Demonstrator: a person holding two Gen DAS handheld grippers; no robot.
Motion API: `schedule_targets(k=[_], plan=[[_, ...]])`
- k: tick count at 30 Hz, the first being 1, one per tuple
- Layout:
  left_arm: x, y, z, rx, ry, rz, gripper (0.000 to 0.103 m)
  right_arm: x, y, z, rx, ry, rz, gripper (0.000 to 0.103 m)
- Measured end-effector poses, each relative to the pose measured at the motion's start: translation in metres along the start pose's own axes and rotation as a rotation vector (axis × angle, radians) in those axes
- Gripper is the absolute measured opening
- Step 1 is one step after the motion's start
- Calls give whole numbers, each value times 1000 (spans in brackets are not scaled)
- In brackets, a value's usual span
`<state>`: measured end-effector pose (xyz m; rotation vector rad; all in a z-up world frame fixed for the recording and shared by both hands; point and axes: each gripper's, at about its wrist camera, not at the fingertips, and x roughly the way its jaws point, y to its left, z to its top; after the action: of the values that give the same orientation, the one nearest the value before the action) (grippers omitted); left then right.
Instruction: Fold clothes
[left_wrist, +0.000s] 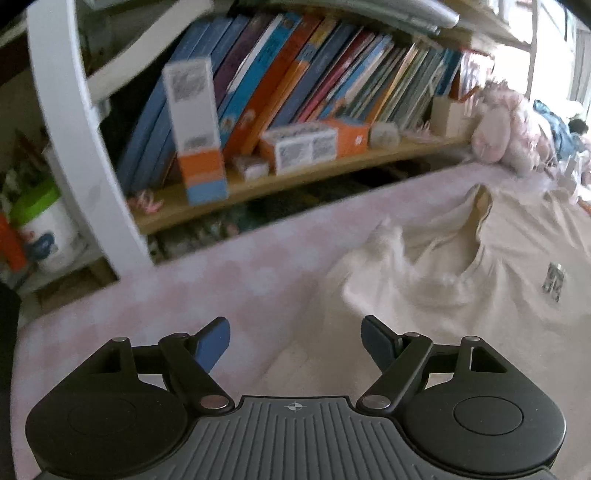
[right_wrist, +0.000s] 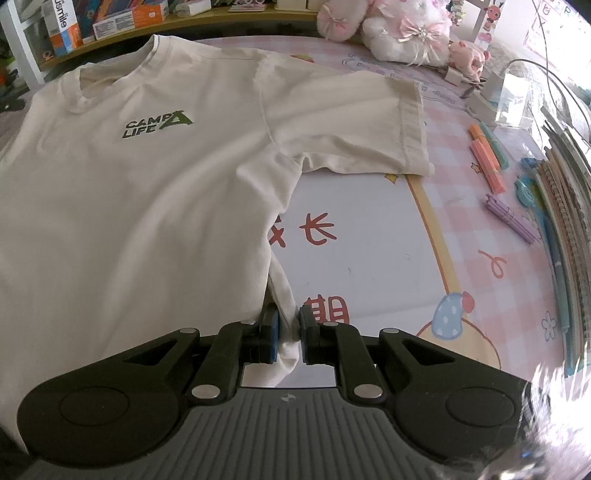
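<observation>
A cream T-shirt (right_wrist: 140, 206) with a green "CAMP LIFE" print lies face up on the pink mat, collar toward the bookshelf. Its right sleeve (right_wrist: 354, 122) is spread out flat. My right gripper (right_wrist: 288, 332) is shut on the shirt's right side seam, with a fold of cloth pinched between the blue pads. In the left wrist view the same T-shirt (left_wrist: 461, 266) lies rumpled at the right, its collar and left shoulder bunched up. My left gripper (left_wrist: 295, 343) stands open above the bare mat, left of the shirt, holding nothing.
A bookshelf (left_wrist: 295, 173) with leaning books and boxes runs along the far edge. Plush toys (right_wrist: 399, 29) sit at the back right. Coloured pens (right_wrist: 487, 162), a charger with cable (right_wrist: 495, 92) and stacked notebooks (right_wrist: 569, 206) lie along the right side of the pink mat (right_wrist: 369, 258).
</observation>
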<state>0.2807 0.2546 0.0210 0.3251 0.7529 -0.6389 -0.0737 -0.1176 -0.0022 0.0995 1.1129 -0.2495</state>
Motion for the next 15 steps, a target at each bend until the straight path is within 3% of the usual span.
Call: schedule_targets(k=[4, 7, 9, 11, 15], plan=[[15, -3, -9, 14, 59, 2, 78, 0, 2, 0, -6, -2, -6, 11], [24, -7, -11, 5, 55, -3, 69, 1, 2, 0, -17, 2, -10, 11], [26, -5, -8, -45, 47, -15, 50, 1, 2, 1, -22, 4, -12, 11], [27, -7, -5, -61, 48, -28, 9, 1, 2, 1, -24, 5, -15, 11], [29, -10, 0, -56, 62, -22, 3, 1, 3, 1, -15, 6, -20, 11]])
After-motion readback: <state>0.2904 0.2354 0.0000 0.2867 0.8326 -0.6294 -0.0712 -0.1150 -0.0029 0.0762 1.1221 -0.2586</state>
